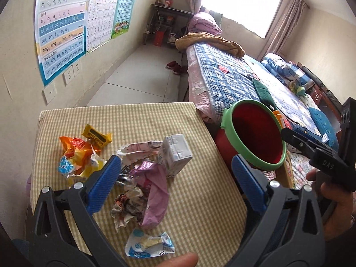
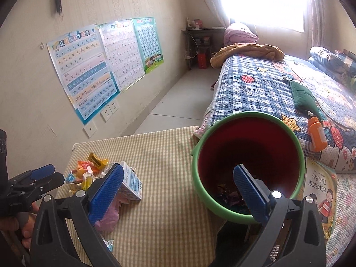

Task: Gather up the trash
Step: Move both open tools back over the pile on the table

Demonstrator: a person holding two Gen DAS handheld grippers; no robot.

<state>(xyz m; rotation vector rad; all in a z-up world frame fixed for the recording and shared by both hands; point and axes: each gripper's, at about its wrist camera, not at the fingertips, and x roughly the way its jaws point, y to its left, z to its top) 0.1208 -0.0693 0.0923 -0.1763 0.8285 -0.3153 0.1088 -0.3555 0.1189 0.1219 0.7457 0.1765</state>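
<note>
Both tongs stand wide with nothing between their blue pads: the left tongs [image 1: 175, 173] hang above the litter on the checked counter [image 1: 200, 200], the right tongs [image 2: 178, 189] sit between the litter and the red bin [image 2: 249, 162]. That bin (green-rimmed) stands off the counter's right edge, beside the bed [image 2: 267, 89], with some scraps at its bottom. On the counter lie a small white carton [image 1: 175, 153], a pink wrapper [image 1: 155, 195], crumpled paper [image 1: 126, 207], orange and yellow wrappers [image 1: 80, 153] and a blue-and-white packet [image 1: 149, 244] nearest the camera. An orange bottle [image 2: 317, 135] rests on the bed's quilt, and a picture book [image 2: 320, 191] lies just right of the bin.
</note>
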